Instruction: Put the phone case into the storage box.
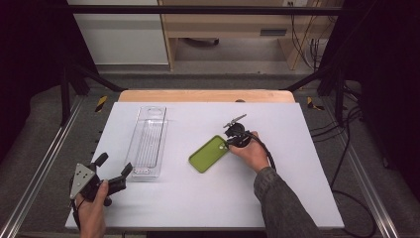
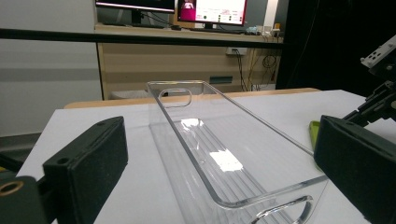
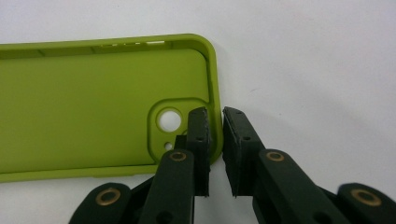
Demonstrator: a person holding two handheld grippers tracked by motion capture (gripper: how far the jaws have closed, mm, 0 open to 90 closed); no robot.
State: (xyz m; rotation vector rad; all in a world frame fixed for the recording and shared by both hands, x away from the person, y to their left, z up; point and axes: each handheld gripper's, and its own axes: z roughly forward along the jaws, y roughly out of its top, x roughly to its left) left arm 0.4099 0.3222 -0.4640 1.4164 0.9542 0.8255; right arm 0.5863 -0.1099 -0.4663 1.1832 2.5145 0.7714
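Note:
A green phone case [image 1: 208, 154] lies inside-up on the white table, right of centre. My right gripper [image 1: 229, 141] is at its camera-hole corner. In the right gripper view the jaws straddle the phone case [image 3: 93, 107] side wall, one pad inside and one outside, and the right gripper [image 3: 215, 114] is pinched shut on that wall. A clear plastic tray [image 1: 134, 144] lies lengthwise left of the case. My left gripper [image 1: 115, 164] is held open just short of the tray's near end. In the left gripper view the tray [image 2: 180, 140] stretches away between the wide-apart jaws of the left gripper [image 2: 219, 154].
The white table surface [image 1: 198, 198] has free room in front and at the right. A wooden edge [image 1: 205, 95] borders its far side. Metal rails [image 1: 44, 158] run along both sides. A sliver of the case [image 2: 314, 128] and the other gripper [image 2: 378, 93] appear at the right of the left gripper view.

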